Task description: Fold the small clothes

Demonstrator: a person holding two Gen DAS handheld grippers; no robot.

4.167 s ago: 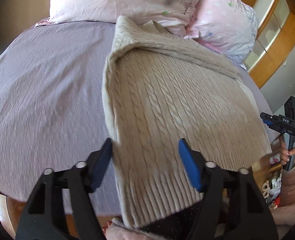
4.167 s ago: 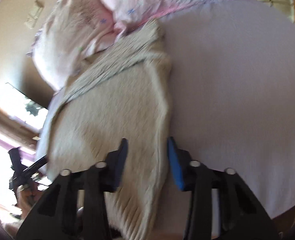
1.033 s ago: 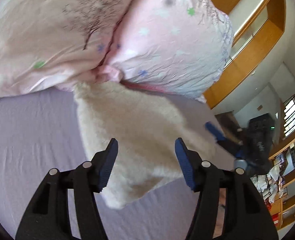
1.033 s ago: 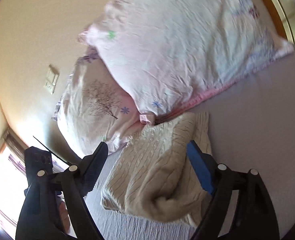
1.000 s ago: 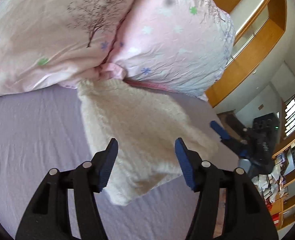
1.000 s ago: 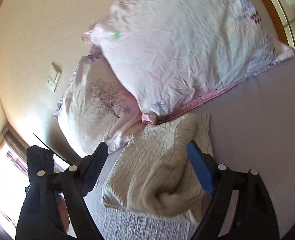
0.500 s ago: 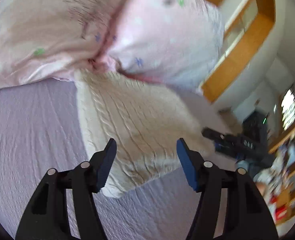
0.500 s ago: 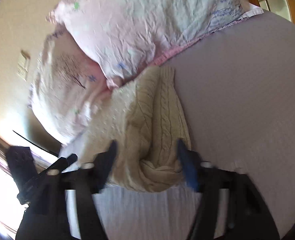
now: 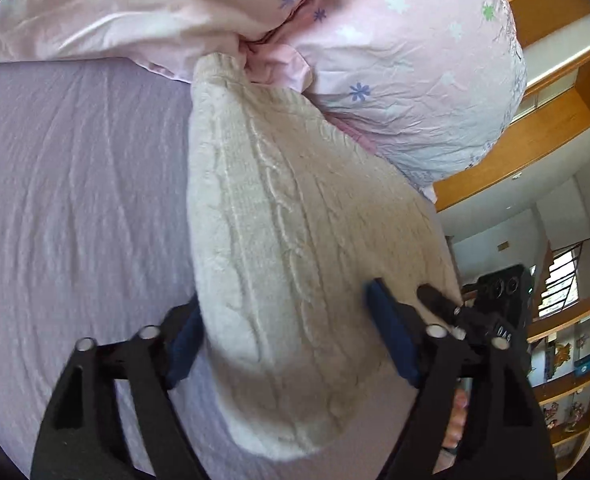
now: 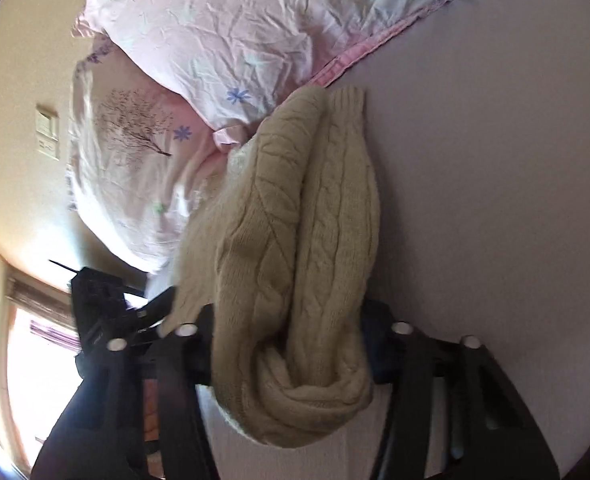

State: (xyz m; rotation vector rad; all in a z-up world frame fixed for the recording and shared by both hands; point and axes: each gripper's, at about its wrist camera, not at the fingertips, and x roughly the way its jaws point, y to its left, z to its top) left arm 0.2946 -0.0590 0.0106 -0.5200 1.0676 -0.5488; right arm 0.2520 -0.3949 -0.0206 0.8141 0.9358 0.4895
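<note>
A cream cable-knit sweater [image 9: 295, 248] lies folded in a thick bundle on the lilac bed sheet [image 9: 75, 184], its far end against the pink pillows. My left gripper [image 9: 291, 344] is open, with its blue pads on either side of the bundle's near left edge. In the right wrist view the sweater [image 10: 303, 240] shows its folded layers and rolled near end. My right gripper [image 10: 291, 354] is open and straddles that near end. Each gripper shows in the other's view: the right one [image 9: 495, 320], the left one [image 10: 107, 304].
Two pink flowered pillows [image 9: 395, 60] lie at the head of the bed, touching the sweater. Wooden shelves [image 9: 555, 100] stand past the bed's right side. A wall switch [image 10: 47, 132] and a bright window [image 10: 35, 360] lie to the left. Bare sheet [image 10: 495, 200] stretches right.
Both grippers have dropped and moved in onto the folded sweater. The bundle now sits between each pair of open fingers; a second ago they hung above it.
</note>
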